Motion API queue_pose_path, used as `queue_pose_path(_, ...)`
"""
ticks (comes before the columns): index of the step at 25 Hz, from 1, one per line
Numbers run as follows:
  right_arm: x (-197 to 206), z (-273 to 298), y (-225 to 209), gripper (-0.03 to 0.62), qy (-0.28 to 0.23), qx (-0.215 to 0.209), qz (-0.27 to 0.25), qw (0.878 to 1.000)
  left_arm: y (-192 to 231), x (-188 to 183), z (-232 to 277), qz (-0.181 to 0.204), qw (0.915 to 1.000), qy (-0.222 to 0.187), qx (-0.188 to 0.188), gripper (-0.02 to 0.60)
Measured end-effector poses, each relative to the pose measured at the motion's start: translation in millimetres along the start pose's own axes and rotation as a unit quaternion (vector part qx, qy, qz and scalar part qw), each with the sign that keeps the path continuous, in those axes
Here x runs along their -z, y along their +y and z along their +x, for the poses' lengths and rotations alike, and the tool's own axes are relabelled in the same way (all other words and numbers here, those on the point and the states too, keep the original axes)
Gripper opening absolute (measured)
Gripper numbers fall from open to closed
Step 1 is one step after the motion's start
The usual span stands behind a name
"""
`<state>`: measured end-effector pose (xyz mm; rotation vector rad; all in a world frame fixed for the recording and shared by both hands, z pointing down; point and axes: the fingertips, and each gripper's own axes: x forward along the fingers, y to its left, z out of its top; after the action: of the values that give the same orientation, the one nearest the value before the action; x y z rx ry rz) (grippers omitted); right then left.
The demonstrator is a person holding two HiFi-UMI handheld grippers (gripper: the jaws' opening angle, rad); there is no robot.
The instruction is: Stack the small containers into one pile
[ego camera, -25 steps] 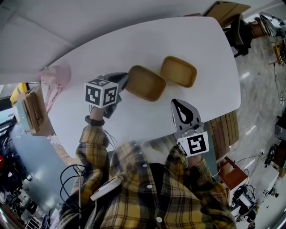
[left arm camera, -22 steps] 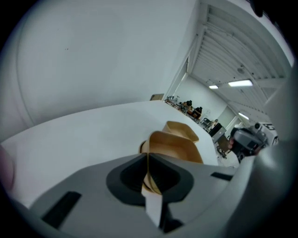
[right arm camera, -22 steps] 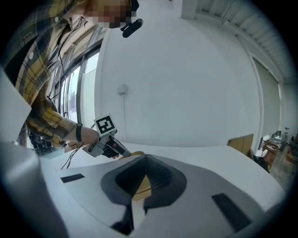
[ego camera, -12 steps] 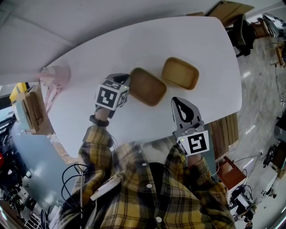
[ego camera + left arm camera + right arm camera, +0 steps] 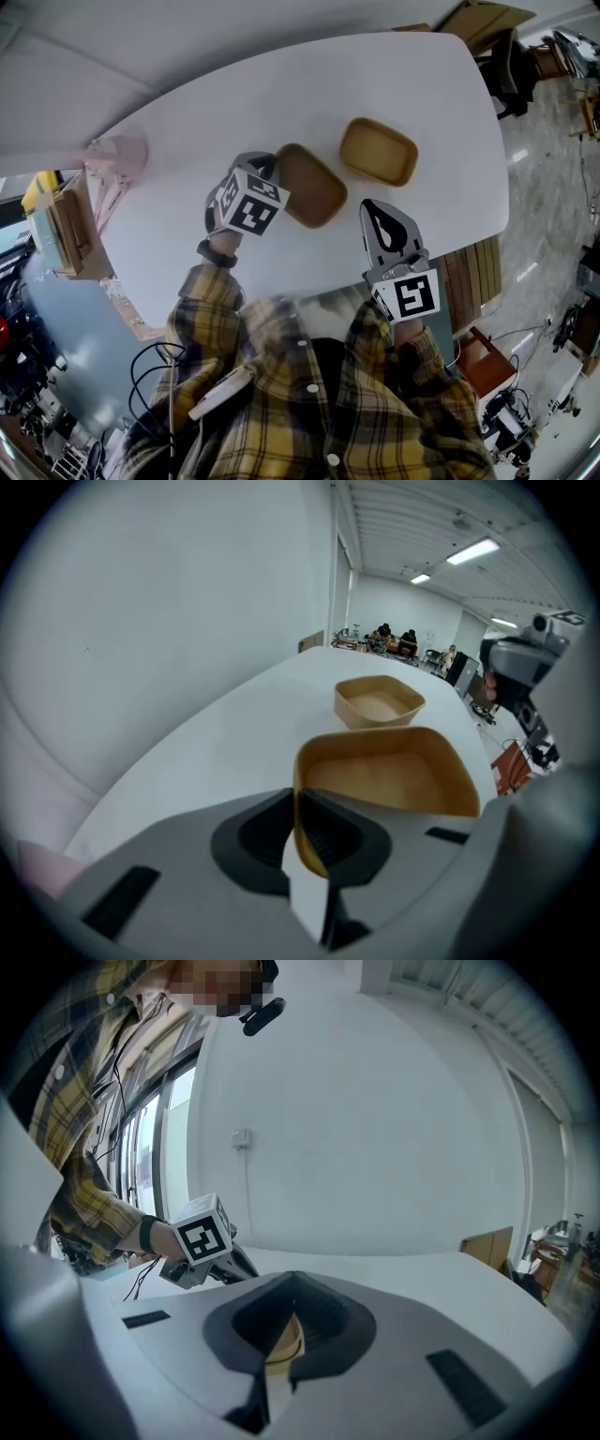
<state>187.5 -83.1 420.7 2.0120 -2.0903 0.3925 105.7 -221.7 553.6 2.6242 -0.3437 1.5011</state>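
The near container and far container are light brown. The table is white. The shirt has yellow and dark checks.

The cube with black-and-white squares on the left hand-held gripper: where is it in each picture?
Head view: the cube sits left of centre, just left of the nearer tan container.
Left gripper view: not in it.
Right gripper view: the cube is left of centre, above the jaws.
Shared landmark: the white table.

My right gripper has its fingers shut over the white desk. A tan rounded container's rim and the left gripper show beyond.
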Motion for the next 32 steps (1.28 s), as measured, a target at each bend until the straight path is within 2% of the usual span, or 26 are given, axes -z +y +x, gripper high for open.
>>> queue_pose_path(6,-3.2,-4.4,-3.2,0.015,-0.002,-0.002,-0.001,1.000,-1.5,0.3,-0.9,-0.018,0.9998,-0.009,0.003,0.029)
queue_pose_path(10,-4.4,-7.7,-4.6,0.015,-0.002,-0.008,-0.007,1.000,-0.5,-5.0,-8.8,-0.043,0.9986,-0.031,-0.003,0.031)
queue_pose_path(15,-7.2,-6.1,-11.4,0.017,0.005,-0.042,-0.004,0.999,0.6,-8.0,-28.2,-0.070,0.9961,-0.052,-0.012,0.031)
queue_pose_path(20,-23.2,4.6,-41.1,0.017,-0.007,-0.057,0.046,0.997,10.3,-1.4,-58.0,-0.111,0.9883,-0.094,-0.046,0.031)
queue_pose_path(24,-31.3,21.4,-68.4,0.019,0.013,-0.090,0.014,0.996,10.6,15.6,-71.8,-0.144,0.9789,-0.113,-0.091,0.031)
queue_pose_path(27,-22.5,35.8,-79.9,0.069,0.060,-0.115,-0.019,0.991,2.0,31.2,-79.6,-0.160,0.9762,-0.111,-0.094,0.031)
queue_pose_path(32,16.0,62.6,-105.6,0.102,0.168,-0.139,-0.122,0.968,-12.7,58.6,-89.3,-0.170,0.9764,-0.091,-0.098,0.031)
